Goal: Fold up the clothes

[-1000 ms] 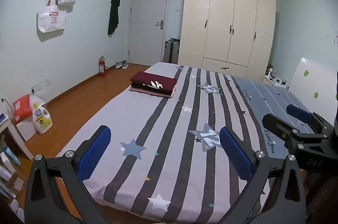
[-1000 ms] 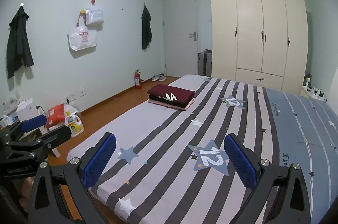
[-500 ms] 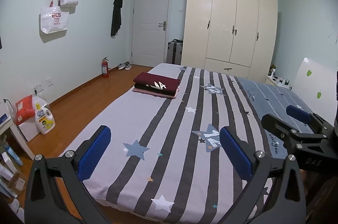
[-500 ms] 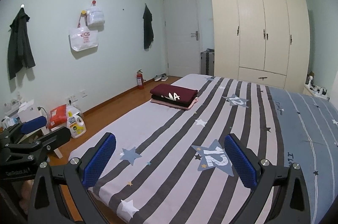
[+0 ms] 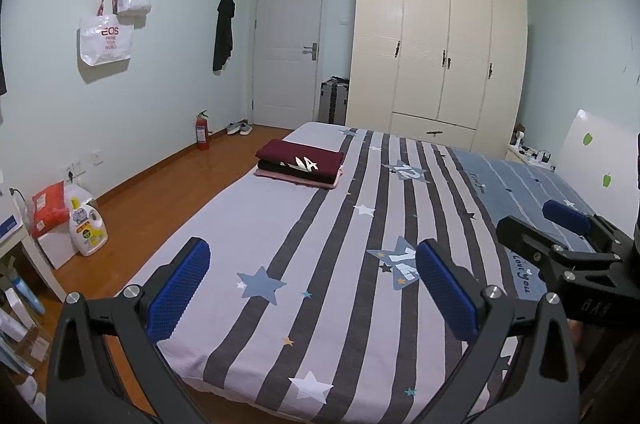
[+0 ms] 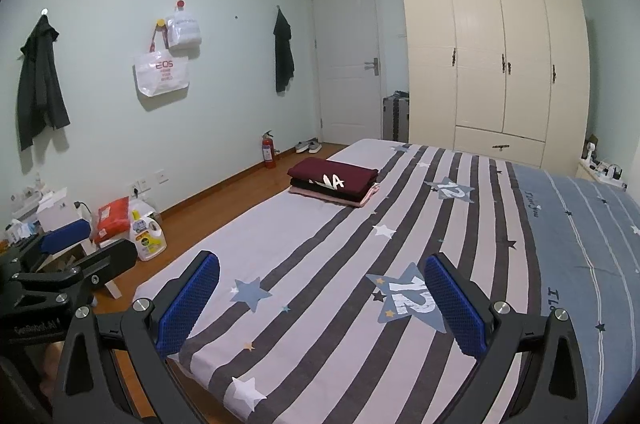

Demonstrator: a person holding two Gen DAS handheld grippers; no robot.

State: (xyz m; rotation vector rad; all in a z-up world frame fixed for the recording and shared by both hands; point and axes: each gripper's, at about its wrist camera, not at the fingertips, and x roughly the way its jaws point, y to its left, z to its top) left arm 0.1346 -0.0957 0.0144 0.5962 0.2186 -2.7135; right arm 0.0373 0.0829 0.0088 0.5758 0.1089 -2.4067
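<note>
A stack of folded clothes (image 5: 301, 164), maroon on top over black and pink, lies on the far left part of the striped bed (image 5: 248, 224); the right wrist view shows the same stack (image 6: 334, 181) on the bed (image 6: 320, 244). My left gripper (image 5: 312, 284) hovers open above the bed's near end, nothing between its blue pads. My right gripper (image 6: 320, 300) is open too and holds nothing. Each gripper appears in the other's view: the right gripper (image 5: 560, 236) at the right edge, the left gripper (image 6: 76, 248) at the left edge.
A cream wardrobe (image 5: 436, 44) with a suitcase on top stands beyond the bed, beside a white door (image 5: 288, 44). Along the left wall are a fire extinguisher (image 5: 202, 130), a detergent bottle (image 5: 86, 228), a red packet and hanging bags (image 5: 106, 40). Dark jackets (image 6: 38, 80) hang on hooks.
Both views have tilted up and drawn back slightly, so the bed sits lower in frame. Both grippers stay open and empty; the clothes stack has not moved.
</note>
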